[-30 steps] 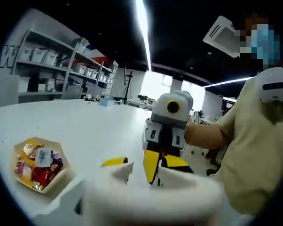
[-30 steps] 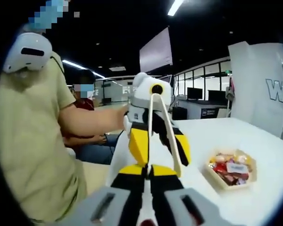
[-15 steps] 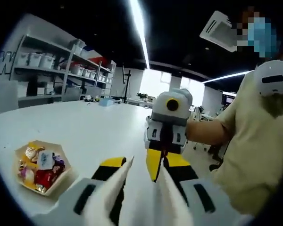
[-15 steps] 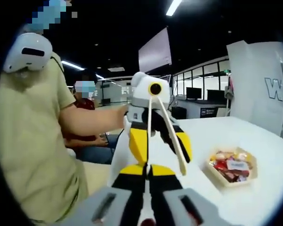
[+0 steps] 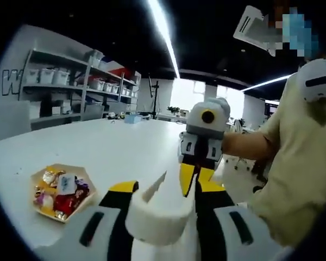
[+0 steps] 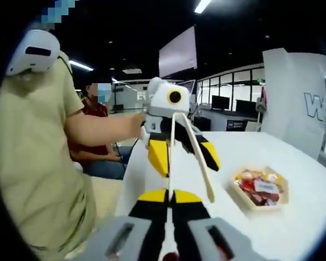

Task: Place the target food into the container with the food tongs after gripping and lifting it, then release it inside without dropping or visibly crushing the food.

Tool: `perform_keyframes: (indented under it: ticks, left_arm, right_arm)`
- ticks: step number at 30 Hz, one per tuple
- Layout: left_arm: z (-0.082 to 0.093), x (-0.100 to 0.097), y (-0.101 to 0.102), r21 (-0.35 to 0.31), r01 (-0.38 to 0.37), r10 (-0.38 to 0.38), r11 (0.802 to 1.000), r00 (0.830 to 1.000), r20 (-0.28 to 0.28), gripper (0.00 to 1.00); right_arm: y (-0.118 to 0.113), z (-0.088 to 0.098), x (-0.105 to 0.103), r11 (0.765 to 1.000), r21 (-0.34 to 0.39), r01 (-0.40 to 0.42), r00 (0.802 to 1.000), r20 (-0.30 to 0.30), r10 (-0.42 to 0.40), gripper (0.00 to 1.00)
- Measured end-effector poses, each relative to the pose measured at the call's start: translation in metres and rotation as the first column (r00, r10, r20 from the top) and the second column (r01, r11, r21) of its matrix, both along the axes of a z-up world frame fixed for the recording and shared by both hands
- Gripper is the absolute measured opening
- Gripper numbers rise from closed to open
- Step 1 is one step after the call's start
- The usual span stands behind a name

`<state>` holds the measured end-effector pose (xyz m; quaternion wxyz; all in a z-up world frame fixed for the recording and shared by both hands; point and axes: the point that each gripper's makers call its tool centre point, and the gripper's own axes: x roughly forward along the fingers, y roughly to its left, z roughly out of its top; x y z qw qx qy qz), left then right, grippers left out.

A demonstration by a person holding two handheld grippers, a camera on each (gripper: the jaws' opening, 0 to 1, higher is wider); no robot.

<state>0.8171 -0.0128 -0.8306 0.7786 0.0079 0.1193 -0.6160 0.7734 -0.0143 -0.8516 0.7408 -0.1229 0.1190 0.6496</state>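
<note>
Live: vs 0.5 s ago, the tongs (image 5: 152, 217) looked diff. in the left gripper view. Then they read as 2 pale splayed arms. Now they showed as 1 rounded band low in centre frame, w/ 1 pointed tip above it. My read was that the tool was being turned or reseated between the 2 grippers. That made it a hand-over or regrip, not yet a reach for food. In the right gripper view little had shifted apart from the camera.

Tool state: the left gripper (image 5: 163, 190) had its jaws set apart, flanking that band and apparently clamped on it. In the right gripper view, 1 tong arm ran down into the right gripper (image 6: 170, 196), whose jaws sat nearly together. It looked pinched there, though contact itself wasn't clear. The other arm hung free to the right, so the tongs stood apart, nothing between them.

Food: wrapped sweets (image 5: 65, 193) lay in a hexagonal tray (image 5: 35, 191) on the white table (image 5: 114, 147). That was lower left in the left gripper view, well apart from the tongs.

Count: 2 grippers, 1 pair of tongs w/ 2 arms, 1 tray, 2 people. The sweets were too small and too piled up to number. I couldn't tell whether the tray was source or destination.
</note>
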Motion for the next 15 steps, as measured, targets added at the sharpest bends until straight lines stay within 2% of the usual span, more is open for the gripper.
perform_keyframes:
  ticks: [15]
  left_arm:
    - [-0.025,0.007,0.026,0.091,-0.073,0.071,0.993,0.997,0.020,0.39]
  right_arm:
    - [-0.007,-0.025,0.006,0.990,-0.139,-0.001,1.000,0.028,0.005,0.00]
